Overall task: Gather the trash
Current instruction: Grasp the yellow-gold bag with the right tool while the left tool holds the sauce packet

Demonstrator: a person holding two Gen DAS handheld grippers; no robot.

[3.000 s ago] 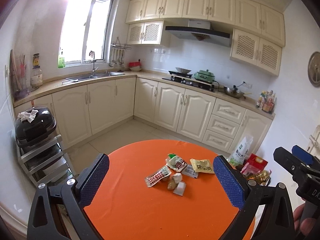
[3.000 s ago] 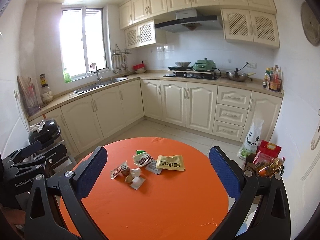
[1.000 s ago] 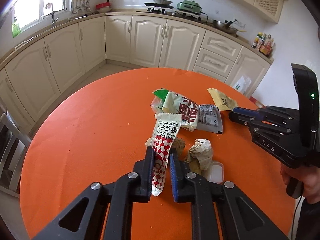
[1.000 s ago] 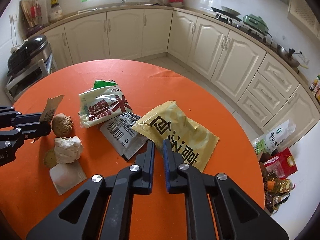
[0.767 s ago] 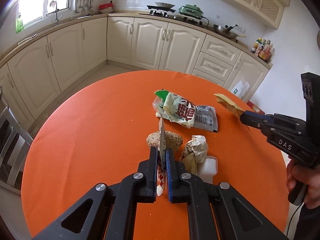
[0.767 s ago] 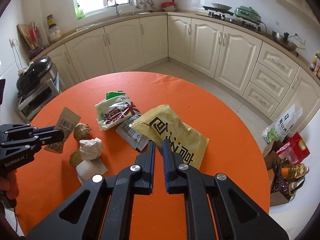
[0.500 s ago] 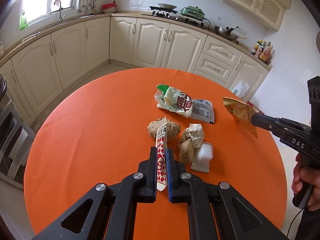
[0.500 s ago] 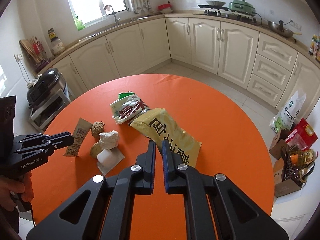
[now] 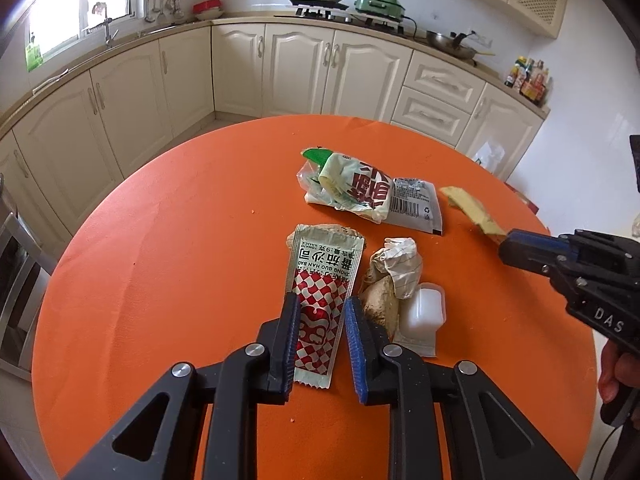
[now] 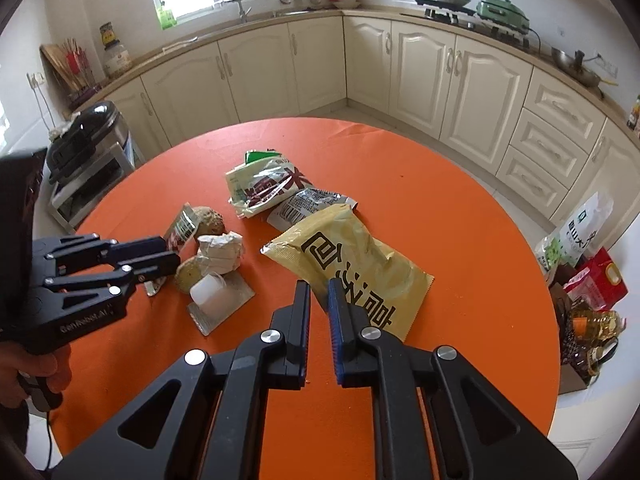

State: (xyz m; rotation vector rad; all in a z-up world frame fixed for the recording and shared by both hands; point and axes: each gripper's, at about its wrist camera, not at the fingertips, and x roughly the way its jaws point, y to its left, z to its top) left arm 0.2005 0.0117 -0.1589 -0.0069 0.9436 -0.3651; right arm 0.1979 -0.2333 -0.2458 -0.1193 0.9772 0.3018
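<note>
The red-checked sauce sachet [image 9: 320, 300] is seen between the opening jaws of the left gripper [image 9: 318, 312], pads parted from it, its lower end hidden behind them. The yellow packet [image 10: 356, 268] lies on the orange table [image 10: 460, 220] with its near corner between the right gripper [image 10: 319, 296]'s opening, narrow jaws; contact cannot be judged. Close beside are a crumpled paper wad [image 9: 400, 264], a white plastic cup [image 9: 422, 312] and a green-and-white wrapper [image 9: 348, 188].

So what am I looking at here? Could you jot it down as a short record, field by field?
place: kitchen, round orange table
left gripper: jaws opening, red-checked sauce packet between them
right gripper: jaws opening, corner of yellow snack bag between them
other trash: green-and-white wrapper, grey barcode sachet, crumpled paper, small white cup
trash bin: none in view
</note>
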